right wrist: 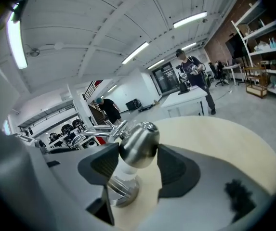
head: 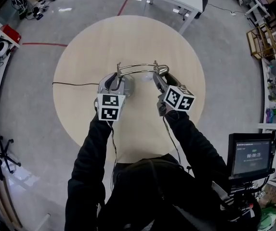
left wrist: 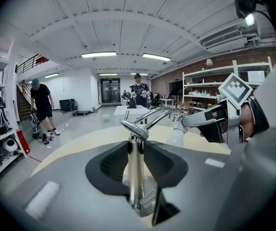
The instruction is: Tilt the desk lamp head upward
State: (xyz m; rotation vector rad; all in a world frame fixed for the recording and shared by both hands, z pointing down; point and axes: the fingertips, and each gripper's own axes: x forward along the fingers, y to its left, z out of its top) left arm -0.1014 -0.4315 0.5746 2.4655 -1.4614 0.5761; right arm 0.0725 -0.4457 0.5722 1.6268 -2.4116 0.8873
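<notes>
Head view: round tbl (head: 128,42), workshop (head: 227,57); L tool (head: 116,83) grips stem (left wrist: 136,172), R tool (head: 158,81) lamp head (right wrist: 138,146)

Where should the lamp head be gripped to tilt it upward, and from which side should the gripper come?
Grip the lamp head across its rounded chrome shell, coming from the person's side. The shell bulges there, giving two opposite faces to clamp; the right gripper is closed on it this way.

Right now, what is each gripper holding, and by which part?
The left gripper is shut on the desk lamp's upright post, between base and arm joint; the right gripper is shut on the lamp head, across its sides.
</notes>
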